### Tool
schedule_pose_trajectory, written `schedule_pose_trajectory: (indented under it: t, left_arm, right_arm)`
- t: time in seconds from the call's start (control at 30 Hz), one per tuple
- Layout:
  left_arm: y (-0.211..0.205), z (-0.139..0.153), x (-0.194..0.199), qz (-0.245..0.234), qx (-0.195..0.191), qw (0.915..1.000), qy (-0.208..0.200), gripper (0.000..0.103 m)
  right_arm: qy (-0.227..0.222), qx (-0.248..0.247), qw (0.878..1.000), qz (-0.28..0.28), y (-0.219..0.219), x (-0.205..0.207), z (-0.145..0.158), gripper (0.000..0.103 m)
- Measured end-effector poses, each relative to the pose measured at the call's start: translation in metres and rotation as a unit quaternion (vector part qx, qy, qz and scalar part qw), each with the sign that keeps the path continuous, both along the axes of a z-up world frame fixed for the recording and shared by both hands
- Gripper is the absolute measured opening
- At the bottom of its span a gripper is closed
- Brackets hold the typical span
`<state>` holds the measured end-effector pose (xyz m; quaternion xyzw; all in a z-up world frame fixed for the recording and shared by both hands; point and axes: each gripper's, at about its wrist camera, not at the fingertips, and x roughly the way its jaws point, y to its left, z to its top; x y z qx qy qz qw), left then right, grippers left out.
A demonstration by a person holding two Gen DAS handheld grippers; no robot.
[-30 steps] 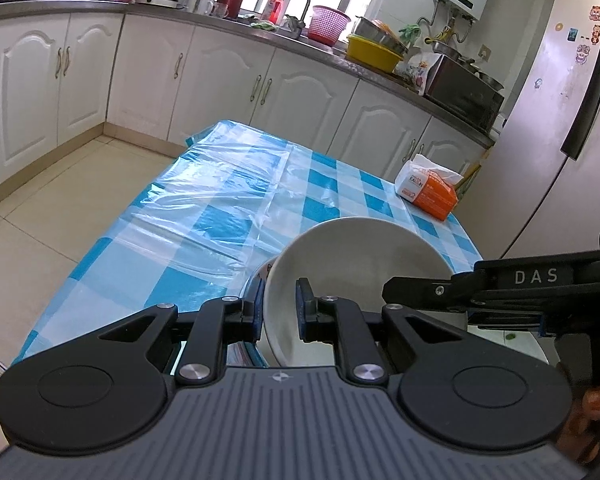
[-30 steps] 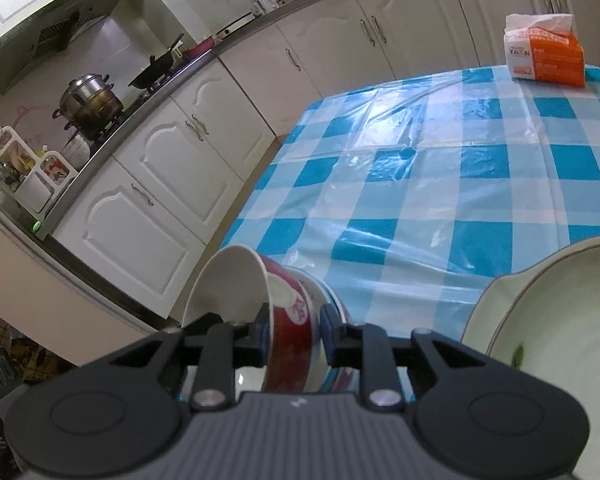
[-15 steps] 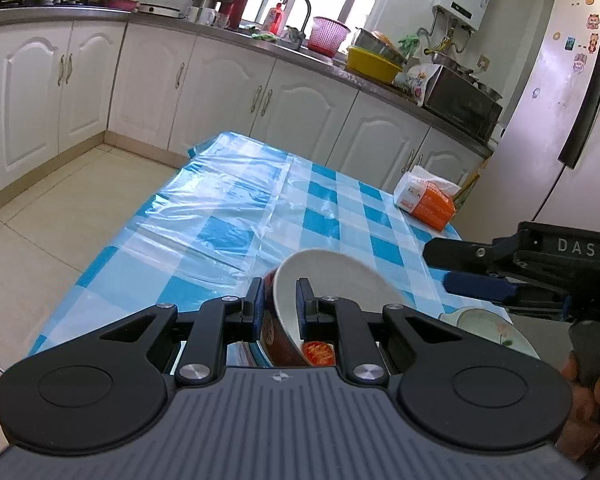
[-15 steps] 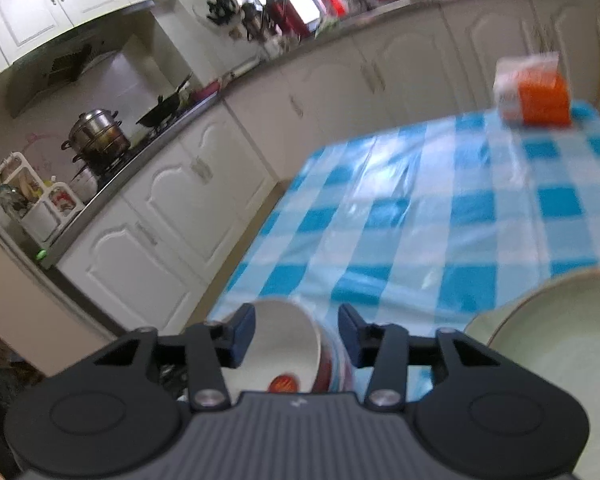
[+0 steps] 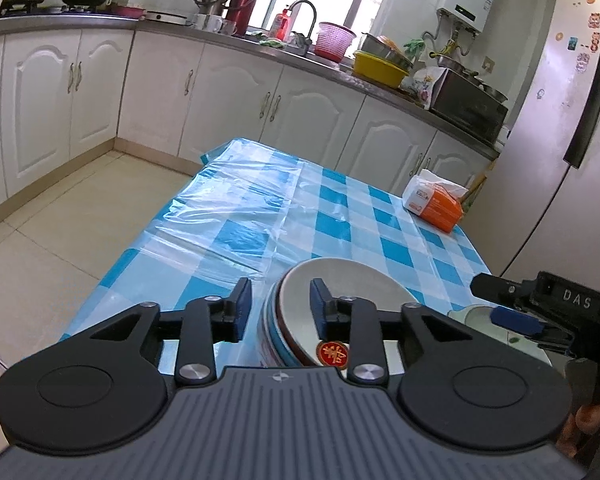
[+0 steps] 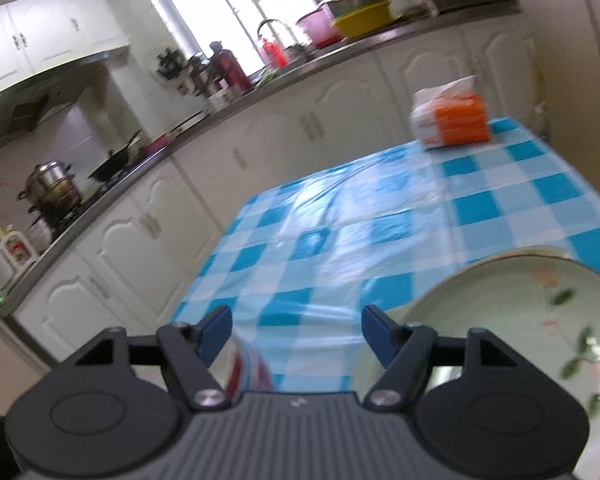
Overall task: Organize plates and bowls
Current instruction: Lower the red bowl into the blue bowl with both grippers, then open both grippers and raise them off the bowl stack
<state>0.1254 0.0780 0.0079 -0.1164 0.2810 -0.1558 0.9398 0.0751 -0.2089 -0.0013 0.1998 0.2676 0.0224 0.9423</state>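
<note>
Left wrist view first: my left gripper point(image 5: 278, 308) is angled down at the bowl stack point(image 5: 332, 320) near the front of the checkered table point(image 5: 340, 200), and its jaws are opening, so the pads are clear of the rim even though the near wall of the top bowl sits between them. The inner pad looks to be inside the bowl, so if I pull back crooked it could catch the rim and drag or tip the nested bowls; they sit fairly near the table's left edge, which makes that worse. The right gripper point(image 5: 512, 312) pokes in from the right, over the pale plate point(image 5: 476, 314). Right wrist view is blurry, but the right gripper point(image 6: 296, 332) is also opening wide with nothing pinched; only a red and white sliver of the bowl stack point(image 6: 248, 368) shows low between the fingers, and the flowered plate point(image 6: 520, 320) fills the lower right, beside the right finger. It's tilted down toward the table too. The risk there is clipping the plate's rim with that finger. The tissue pack point(image 6: 452, 120) is well away at the far end.
</note>
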Motion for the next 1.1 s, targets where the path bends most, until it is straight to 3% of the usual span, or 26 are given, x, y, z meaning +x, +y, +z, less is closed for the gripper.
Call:
schedule_pose_trajectory:
  t: [0.07,0.5,0.67,0.77,0.9,1.1]
  left_arm:
    - [-0.003,0.002,-0.003,-0.001,0.005,1.0000,-0.004,0.053]
    - [-0.015,0.013,-0.041,-0.019,0.034,0.9988,-0.032,0.069]
    - [-0.018,0.016,-0.047,-0.029,0.034,0.9986,-0.028,0.077]
    - [-0.019,0.021,-0.049,-0.027,0.033,0.9983,-0.039,0.085]
    - [-0.020,0.017,-0.049,-0.022,0.032,0.9986,-0.034,0.086]
    - [-0.027,0.015,-0.051,-0.032,0.051,0.9976,-0.033,0.087]
  right_arm:
    - [-0.007,-0.021,1.000,-0.016,-0.002,-0.007,0.001,0.077]
    - [-0.024,-0.066,0.994,-0.088,-0.029,-0.057,0.002,0.092]
    - [-0.024,-0.056,0.993,-0.099,-0.032,-0.068,0.002,0.092]
    - [-0.040,-0.048,0.993,-0.104,-0.031,-0.075,0.006,0.098]
    - [-0.057,-0.047,0.991,-0.109,-0.031,-0.081,0.000,0.100]
    - [-0.028,-0.013,0.994,-0.108,-0.039,-0.075,-0.023,0.100]
